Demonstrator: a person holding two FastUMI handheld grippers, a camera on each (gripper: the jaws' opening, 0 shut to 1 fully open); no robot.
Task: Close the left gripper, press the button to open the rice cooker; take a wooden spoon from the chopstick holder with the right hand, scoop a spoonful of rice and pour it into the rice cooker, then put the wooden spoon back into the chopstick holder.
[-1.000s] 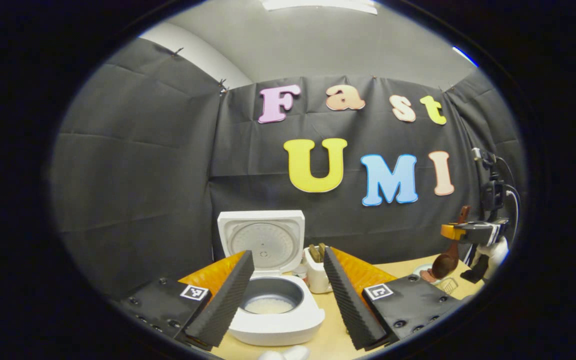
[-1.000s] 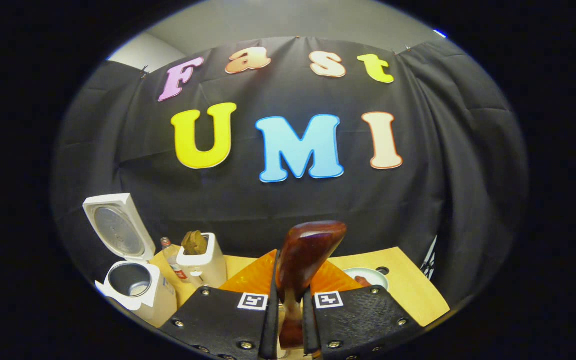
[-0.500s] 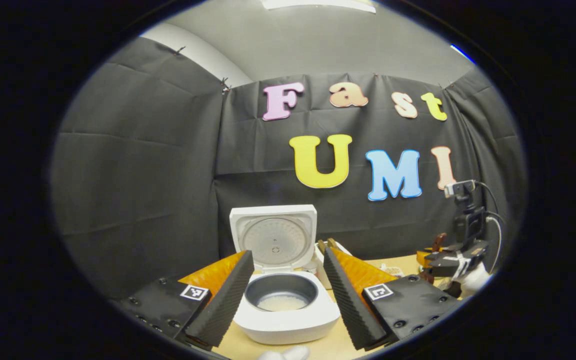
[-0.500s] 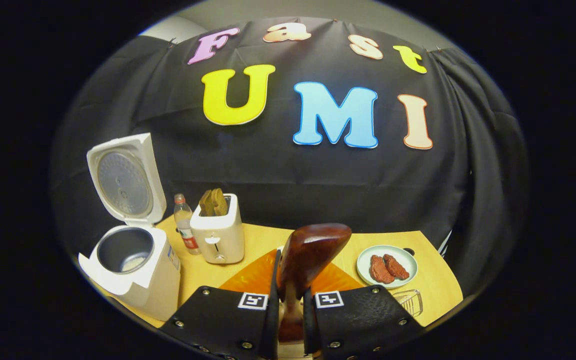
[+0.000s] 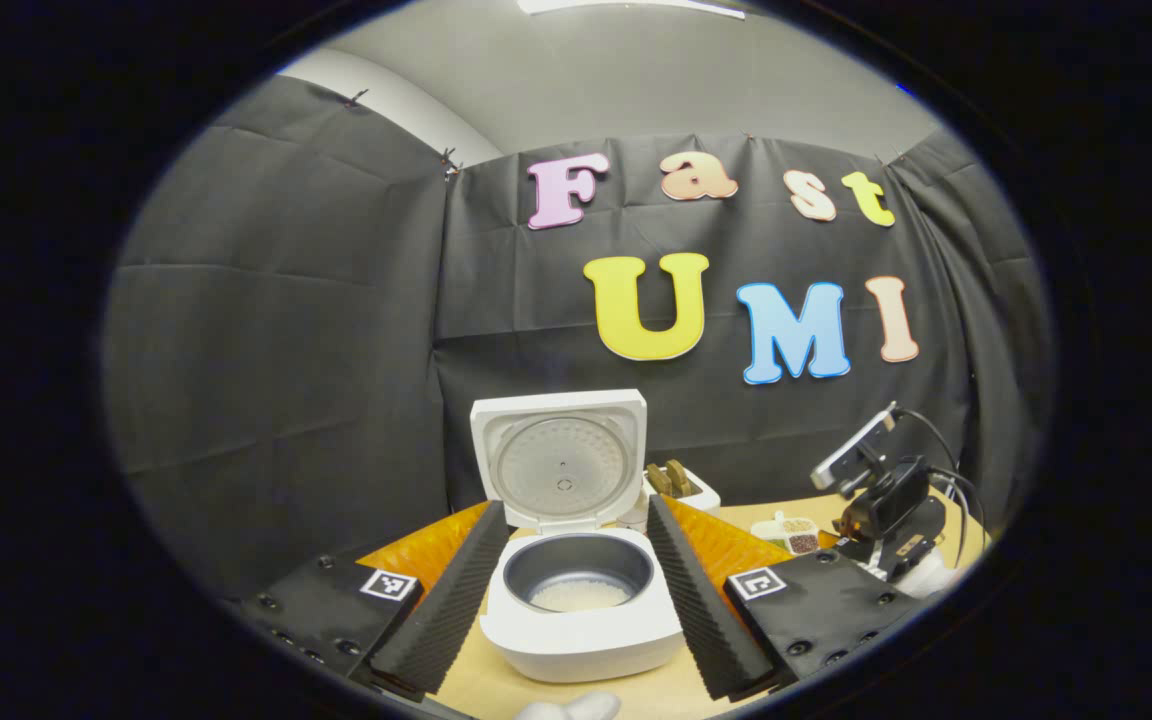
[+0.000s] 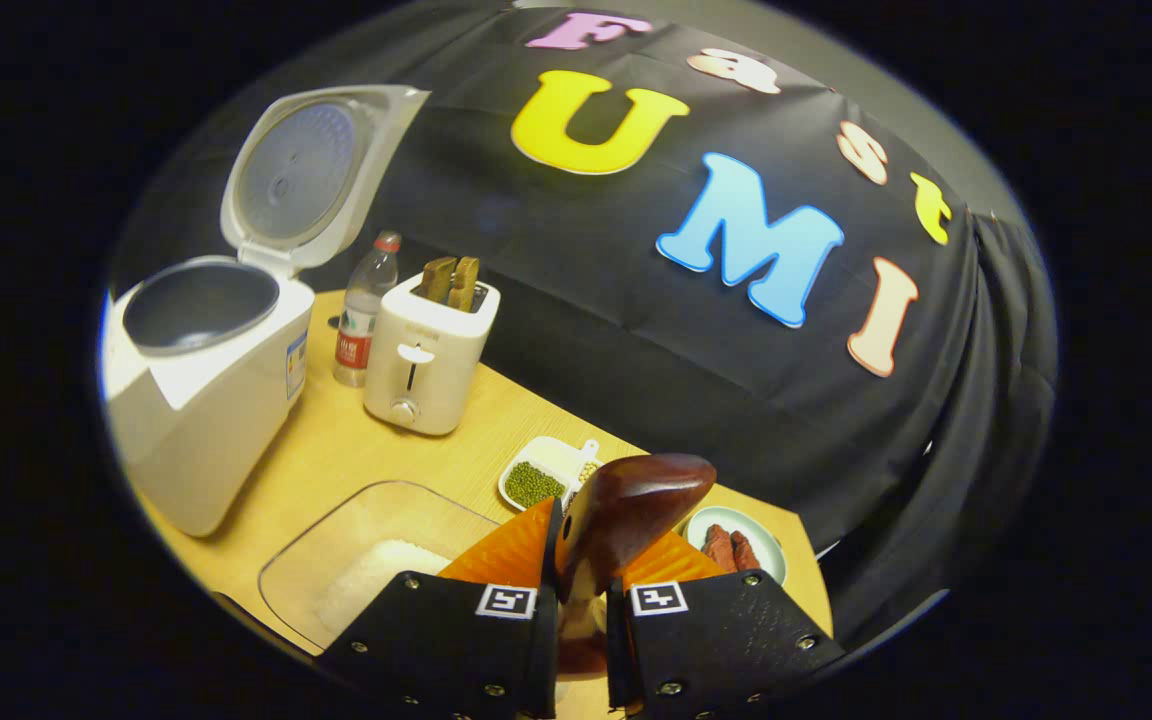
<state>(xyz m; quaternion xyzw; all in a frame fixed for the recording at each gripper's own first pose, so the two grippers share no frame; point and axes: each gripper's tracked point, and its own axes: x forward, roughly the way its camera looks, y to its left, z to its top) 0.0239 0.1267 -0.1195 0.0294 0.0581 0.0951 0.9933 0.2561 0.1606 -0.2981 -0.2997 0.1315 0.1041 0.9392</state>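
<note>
The white rice cooker (image 5: 581,630) stands with its lid (image 5: 561,455) up and some white rice in the pot. My left gripper (image 5: 576,590) is open, one finger showing on each side of the cooker, nothing between them. My right gripper (image 6: 581,610) is shut on the handle of a dark wooden spoon (image 6: 631,505), whose bowl sticks up ahead of the fingers. Below and left of the spoon lies a clear container (image 6: 376,565) with white rice. The open rice cooker (image 6: 201,385) stands further left. The right gripper's body (image 5: 886,505) shows at the right of the left gripper view.
On the wooden table (image 6: 336,455) stand a water bottle (image 6: 361,310) and a white toaster (image 6: 426,350) with bread slices. A small divided dish (image 6: 546,480) holds green beans, and a plate (image 6: 736,550) holds red meat. The black cloth wall is close behind.
My right gripper has tipped down and rolled with the spoon, bringing the rice container into sight. The left gripper shifted slightly, so the cooker sits more centred between its fingers.
</note>
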